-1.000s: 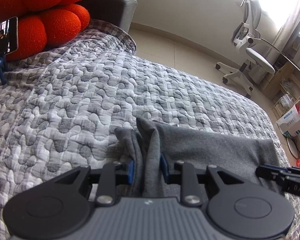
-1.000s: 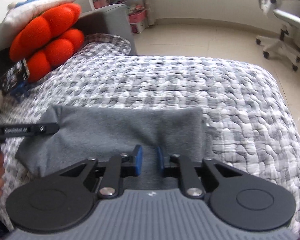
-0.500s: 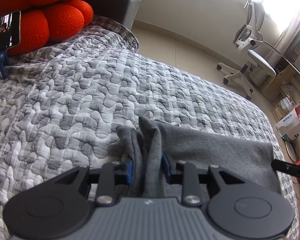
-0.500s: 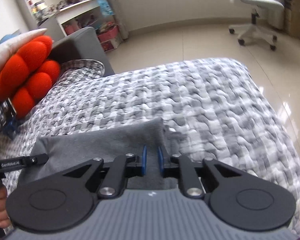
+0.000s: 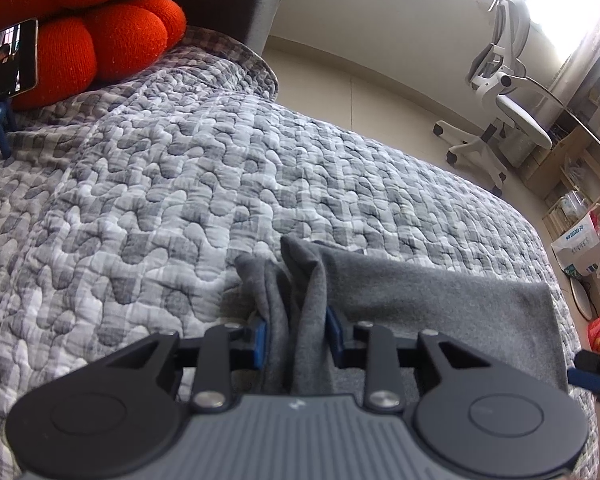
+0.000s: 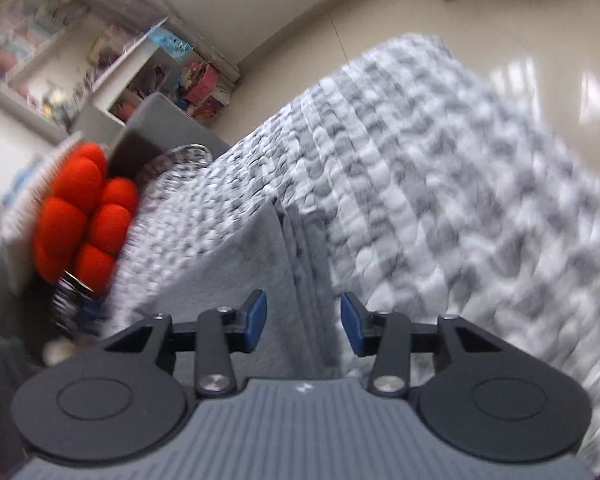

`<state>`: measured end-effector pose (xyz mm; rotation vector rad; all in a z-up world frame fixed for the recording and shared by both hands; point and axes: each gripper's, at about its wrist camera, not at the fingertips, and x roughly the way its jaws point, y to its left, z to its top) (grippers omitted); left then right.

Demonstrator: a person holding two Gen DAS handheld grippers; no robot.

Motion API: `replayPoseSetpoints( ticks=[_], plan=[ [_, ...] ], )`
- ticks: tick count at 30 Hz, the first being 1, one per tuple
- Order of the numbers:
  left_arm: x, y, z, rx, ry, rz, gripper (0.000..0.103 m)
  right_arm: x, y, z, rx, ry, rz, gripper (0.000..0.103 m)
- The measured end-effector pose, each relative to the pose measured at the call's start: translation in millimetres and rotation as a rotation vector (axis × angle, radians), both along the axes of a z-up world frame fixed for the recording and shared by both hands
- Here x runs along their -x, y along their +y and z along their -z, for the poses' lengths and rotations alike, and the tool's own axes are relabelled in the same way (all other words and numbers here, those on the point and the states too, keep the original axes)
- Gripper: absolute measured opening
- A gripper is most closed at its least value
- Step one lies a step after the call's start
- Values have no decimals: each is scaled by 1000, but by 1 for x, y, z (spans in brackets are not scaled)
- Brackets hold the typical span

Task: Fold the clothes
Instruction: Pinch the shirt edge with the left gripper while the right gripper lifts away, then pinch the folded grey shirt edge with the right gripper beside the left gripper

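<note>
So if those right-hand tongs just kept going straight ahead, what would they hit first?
Probably the grey garment: its folded edge lies between the open right tongs. Past that comes the quilted bedspread. The picture is blurred, so depth is uncertain.

No legible text or labels.

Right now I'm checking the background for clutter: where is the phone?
In the left wrist view the phone stands at the far left edge, propped against the orange cushion at the head of the quilt.
</note>
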<state>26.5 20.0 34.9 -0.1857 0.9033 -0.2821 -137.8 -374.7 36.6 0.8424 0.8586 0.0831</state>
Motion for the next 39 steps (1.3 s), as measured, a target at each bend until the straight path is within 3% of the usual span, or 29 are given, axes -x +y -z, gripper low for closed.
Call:
replayPoseSetpoints(
  ticks=[9,12,23,27,39],
  plan=[
    [-3,-3,1,-16,-8,8,30,30,-11,16,-153,93,-3,45],
    [-4,-2,1,-15,-4,11,30,38,-18,22,-239,103,8,45],
    [-6,-1,0,-9,5,14,30,30,-42,33,-399,96,39,45],
    [-6,-1,0,-11,7,14,30,24,-42,31,-394,87,31,45],
    [-4,1,-1,2,15,7,30,-17,-22,17,-220,5,-9,45]
  ],
)
